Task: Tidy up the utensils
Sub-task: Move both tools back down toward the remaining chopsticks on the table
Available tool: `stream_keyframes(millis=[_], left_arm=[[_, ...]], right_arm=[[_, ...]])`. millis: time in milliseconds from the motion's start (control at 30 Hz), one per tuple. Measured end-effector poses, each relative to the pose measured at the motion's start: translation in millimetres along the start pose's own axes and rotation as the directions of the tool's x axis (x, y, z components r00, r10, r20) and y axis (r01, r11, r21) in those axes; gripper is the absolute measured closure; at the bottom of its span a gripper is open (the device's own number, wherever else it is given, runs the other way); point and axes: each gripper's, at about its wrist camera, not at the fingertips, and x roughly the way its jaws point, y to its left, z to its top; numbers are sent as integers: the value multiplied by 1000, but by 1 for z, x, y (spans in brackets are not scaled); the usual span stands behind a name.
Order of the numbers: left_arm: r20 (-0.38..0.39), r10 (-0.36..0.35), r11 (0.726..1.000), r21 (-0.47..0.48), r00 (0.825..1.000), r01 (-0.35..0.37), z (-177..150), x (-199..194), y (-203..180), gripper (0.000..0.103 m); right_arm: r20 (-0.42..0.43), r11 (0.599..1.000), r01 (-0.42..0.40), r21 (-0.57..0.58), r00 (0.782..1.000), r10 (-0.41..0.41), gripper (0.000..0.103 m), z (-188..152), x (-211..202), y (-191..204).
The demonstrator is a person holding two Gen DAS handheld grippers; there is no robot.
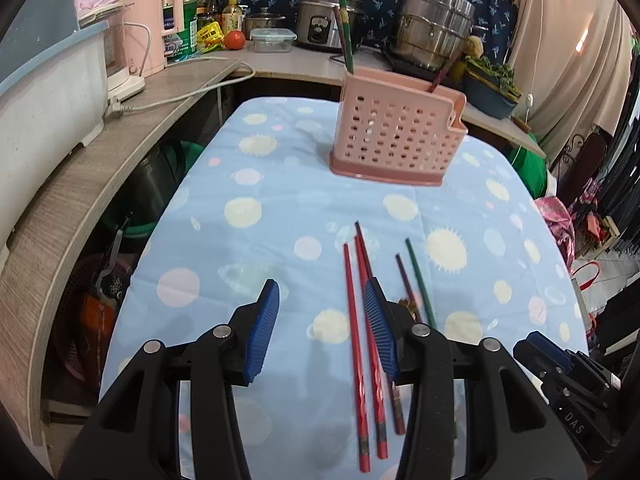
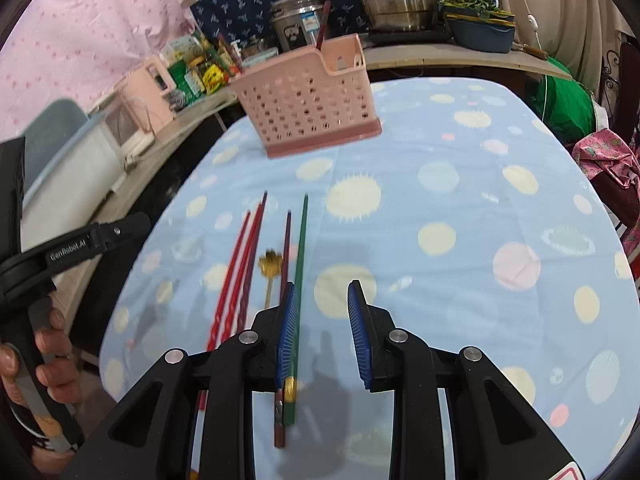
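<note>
Partway through tidying the utensils, so here's where I'm at. The pink holder (image 1: pixel 396 136) stands upright at the far end of the blue spotted tablecloth (image 1: pixel 260 184), and it already has a few chopsticks standing in it — a green one and a dark one at its left end, plus another dark one leaning out toward the right. So a bit is done, but most of it is left, I'd say.

Still lying flat on the cloth, well short of the holder: the red chopsticks (image 1: pixel 360 344) side by side, a dark maroon chopstick (image 2: pixel 285 280), a green chopstick (image 2: pixel 301 264), and a little gold spoon-or-fork thing (image 2: pixel 271 266) tucked between the red ones and the maroon one. The right view is blurry, so I can't tell which it is.

My left gripper (image 1: pixel 324 332) is wide open with nothing in it, hanging just above the cloth. One red chopstick runs between the fingers and the others pass under the right-hand finger. My right gripper (image 2: pixel 322 336) is also open and empty, and the green chopstick runs right alongside its left finger, not between the two.

By my count that's five sticks plus the gold piece to go. I can't tell if there are separate slots in the holder for spoons versus chopsticks.
</note>
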Motion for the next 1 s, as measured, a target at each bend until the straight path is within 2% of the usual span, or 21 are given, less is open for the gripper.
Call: stream_keyframes(millis=[200,467,1000], left_arm=[[-53,2,1000,6,999,-2,-29,8,1,61],[-113,8,1000,9,994,-7,-58,17,3,61],[-148,1,999,35,989,4,-75,20,-5,61]], right_arm=[[-59,1000,1,-31,998,-3,77,-28,12,9],[-107,999,-8,-50,994,2,77,-41,26,17],[-130,997,7,-72,991,-17,80,-48,36,21]])
